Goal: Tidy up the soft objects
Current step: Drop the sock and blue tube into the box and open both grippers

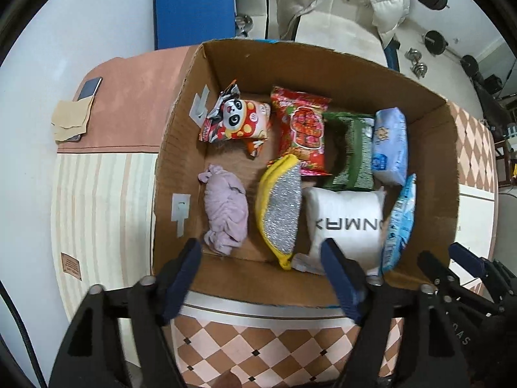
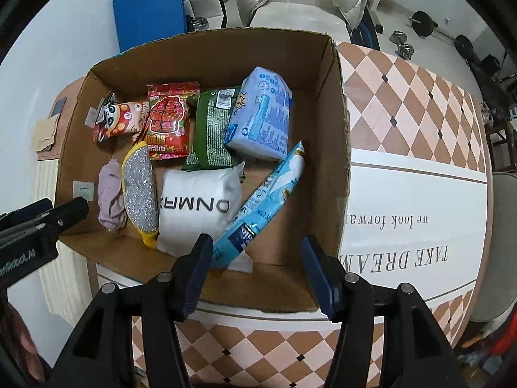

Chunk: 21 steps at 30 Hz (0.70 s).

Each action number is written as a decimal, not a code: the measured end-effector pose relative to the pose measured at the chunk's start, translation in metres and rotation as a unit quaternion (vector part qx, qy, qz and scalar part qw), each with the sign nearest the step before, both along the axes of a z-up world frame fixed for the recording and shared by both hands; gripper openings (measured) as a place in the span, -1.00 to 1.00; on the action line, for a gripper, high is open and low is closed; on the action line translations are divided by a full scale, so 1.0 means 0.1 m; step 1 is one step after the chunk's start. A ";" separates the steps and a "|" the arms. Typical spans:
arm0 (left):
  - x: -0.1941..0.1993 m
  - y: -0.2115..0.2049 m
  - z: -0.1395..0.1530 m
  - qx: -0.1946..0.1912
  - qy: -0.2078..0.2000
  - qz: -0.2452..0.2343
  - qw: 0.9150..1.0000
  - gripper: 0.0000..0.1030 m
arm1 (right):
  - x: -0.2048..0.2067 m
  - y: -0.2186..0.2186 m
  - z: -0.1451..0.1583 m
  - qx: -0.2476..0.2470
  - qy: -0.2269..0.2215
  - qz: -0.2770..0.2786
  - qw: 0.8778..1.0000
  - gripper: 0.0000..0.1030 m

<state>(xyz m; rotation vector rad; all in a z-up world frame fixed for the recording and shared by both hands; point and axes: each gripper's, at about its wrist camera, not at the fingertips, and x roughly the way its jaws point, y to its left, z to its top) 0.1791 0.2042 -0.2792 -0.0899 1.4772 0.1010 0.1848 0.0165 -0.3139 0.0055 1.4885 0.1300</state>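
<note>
Cardboard box point(image 1: 420, 174) holds crinkly packets and a glittery scourer point(image 1: 281, 213); left gripper point(image 1: 261, 278) and right gripper point(image 2: 258, 271) gape empty.

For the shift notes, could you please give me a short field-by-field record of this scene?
container: cardboard box on a checked tablecloth
back row: panda packet, red packet, green packet, blue tissue pack
front row: lilac cloth, silver scrubber, white pillow, light blue pouch leaning
left gripper: open, empty
right gripper: open, empty
</note>
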 end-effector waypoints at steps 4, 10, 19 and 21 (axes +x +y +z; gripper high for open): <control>-0.06 -0.05 0.04 0.007 -0.019 -0.001 1.000 0.86 | -0.08 -0.04 0.09 -0.001 -0.015 -0.003 1.000 0.42; -0.10 -0.03 0.05 0.000 -0.026 0.006 1.000 0.87 | -0.08 -0.12 0.20 -0.002 -0.031 -0.018 0.999 0.91; -0.23 -0.15 0.43 0.015 -0.059 -0.007 0.998 0.87 | -0.14 -0.27 0.52 -0.007 -0.062 -0.033 0.997 0.92; -0.31 -0.20 0.59 0.018 -0.072 -0.011 0.997 0.87 | -0.22 -0.31 0.67 -0.005 -0.072 -0.033 0.997 0.92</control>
